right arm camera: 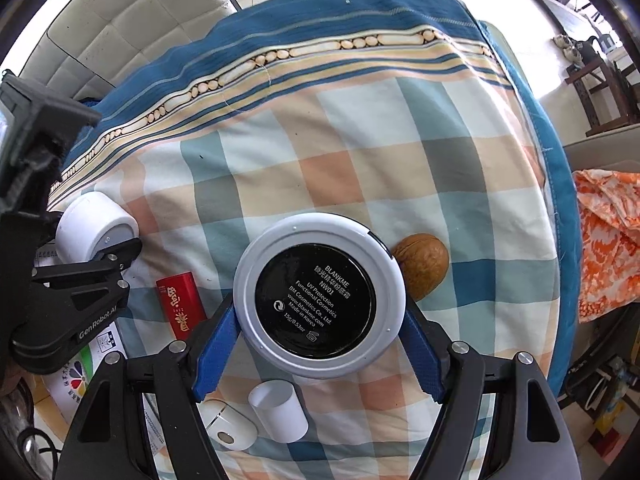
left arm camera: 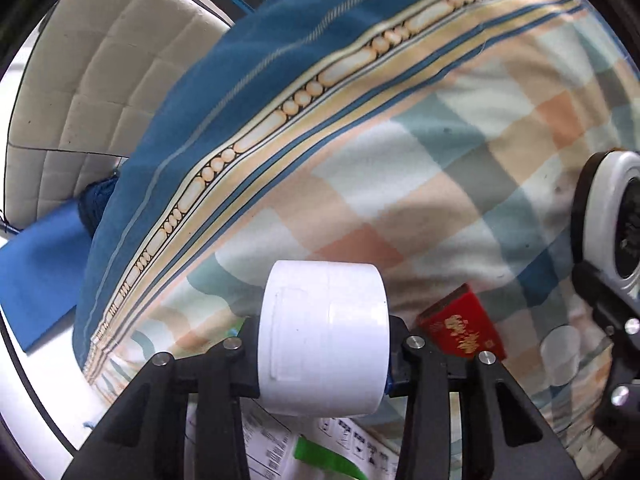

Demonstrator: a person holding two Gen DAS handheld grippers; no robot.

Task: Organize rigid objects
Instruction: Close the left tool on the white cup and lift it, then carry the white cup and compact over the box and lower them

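My left gripper (left arm camera: pixel 324 360) is shut on a white cylindrical jar (left arm camera: pixel 324 340), which lies sideways between its black fingers just above the checked bedcloth (left arm camera: pixel 460 168). The same jar (right arm camera: pixel 94 236) shows at the left of the right wrist view. My right gripper (right arm camera: pixel 320 332) is shut on a round white compact (right arm camera: pixel 318 294), black label side up, with its blue pads (right arm camera: pixel 218 344) pressing on both sides of the rim. On the cloth lie a walnut (right arm camera: pixel 422 270), a red box (right arm camera: pixel 180 306), a white tube (right arm camera: pixel 280 410) and a small white case (right arm camera: pixel 228 424).
A blue striped blanket band (right arm camera: pixel 320 20) runs along the far side of the bed. Behind it is a padded white headboard (left arm camera: pixel 100 60). Printed leaflets (right arm camera: pixel 92 360) lie at the near left. An orange patterned cloth (right arm camera: pixel 608 240) is off the bed's right edge.
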